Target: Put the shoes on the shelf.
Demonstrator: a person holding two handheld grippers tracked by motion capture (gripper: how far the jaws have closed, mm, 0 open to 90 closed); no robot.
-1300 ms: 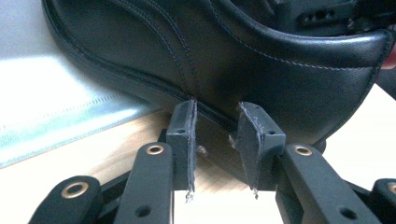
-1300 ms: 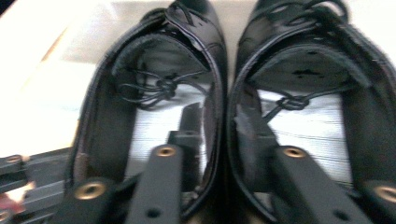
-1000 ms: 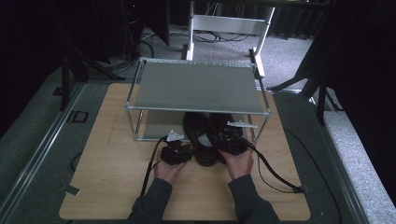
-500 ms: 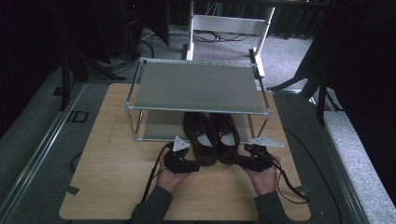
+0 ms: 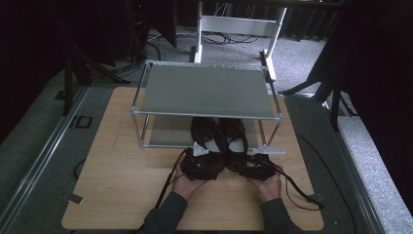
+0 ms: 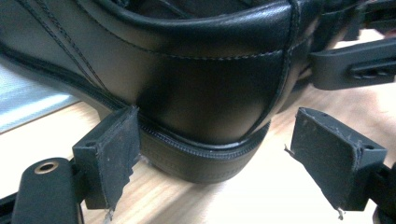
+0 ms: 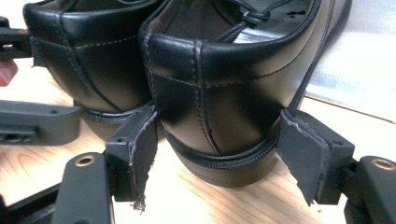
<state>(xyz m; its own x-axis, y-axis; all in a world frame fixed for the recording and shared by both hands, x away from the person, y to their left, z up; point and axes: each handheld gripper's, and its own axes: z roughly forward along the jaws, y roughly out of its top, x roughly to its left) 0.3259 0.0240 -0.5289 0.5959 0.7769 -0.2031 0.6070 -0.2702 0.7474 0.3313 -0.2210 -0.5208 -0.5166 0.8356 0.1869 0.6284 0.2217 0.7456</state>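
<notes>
Left tool (image 5: pixel 200 168) at the heel of the left shoe (image 5: pixel 207 139), jaws wide open. In the left gripper view one pad (image 6: pixel 114 154) touches the heel edge of that left shoe (image 6: pixel 187 84); the other pad (image 6: pixel 331 158) stands clear of it, so nothing is clamped.

Right tool (image 5: pixel 255 168) at the heel of the right shoe (image 5: pixel 235 141), also open. In the right gripper view both pads (image 7: pixel 140 149) sit at either side of the right shoe's (image 7: pixel 224 93) heel, at or just beside the leather (contact pressure can't be told). The left shoe (image 7: pixel 88 60) is at 10 o'clock in that view, touching or just beside its pair, with the left tool's jaws visible at 9 o'clock.

High view: both shoes side by side on the wooden tabletop (image 5: pixel 122 185), toes tucked under the metal rack (image 5: pixel 204 92), heels sticking out toward 6 o'clock. Rack's top shelf bare; lower level holds the shoes' front halves. Left hand (image 5: pixel 185 183) and right hand (image 5: pixel 269 185) hold the tools from 6 o'clock, cables trailing to either side.
</notes>
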